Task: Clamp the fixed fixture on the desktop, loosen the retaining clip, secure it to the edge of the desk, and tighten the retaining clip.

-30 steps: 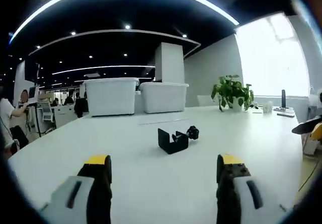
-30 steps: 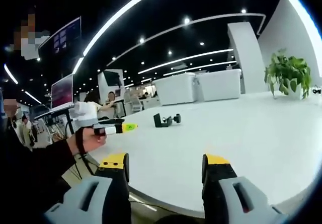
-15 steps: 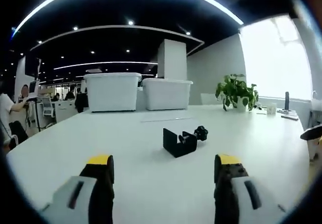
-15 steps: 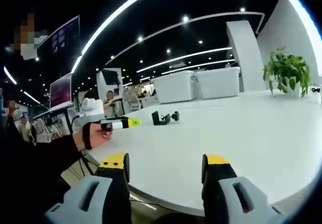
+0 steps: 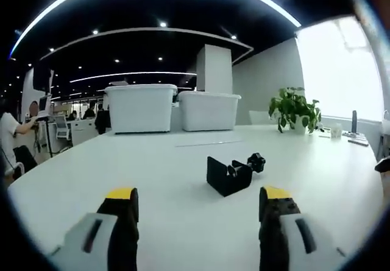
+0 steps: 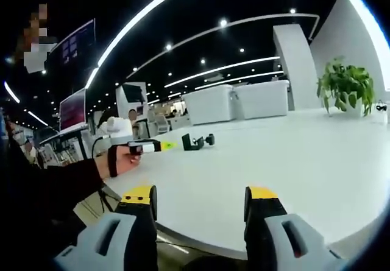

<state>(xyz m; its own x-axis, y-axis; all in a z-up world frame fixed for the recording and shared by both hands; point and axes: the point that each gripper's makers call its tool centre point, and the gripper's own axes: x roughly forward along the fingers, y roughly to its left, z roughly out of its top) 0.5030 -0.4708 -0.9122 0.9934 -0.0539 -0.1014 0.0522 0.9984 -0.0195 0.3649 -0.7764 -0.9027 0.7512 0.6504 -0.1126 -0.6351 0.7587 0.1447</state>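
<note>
From the left gripper view I see my left tool (image 5: 198,205) held wide, its two yellow-tipped jaws well apart with nothing between them, hanging low over the white desk (image 5: 152,173). The black fixture (image 5: 230,175) lies on the desk ahead of the jaws and a little to the right, its screw knob (image 5: 256,162) pointing away to the right. Two white bins (image 5: 173,108) stand at the far side of the desk, and a potted plant (image 5: 297,108) sits toward the window.

In the right gripper view my right tool (image 6: 199,203) is also spread wide and empty, near the desk edge. My hand (image 6: 127,159) holds the left tool out toward the fixture, not yet touching it.
</note>
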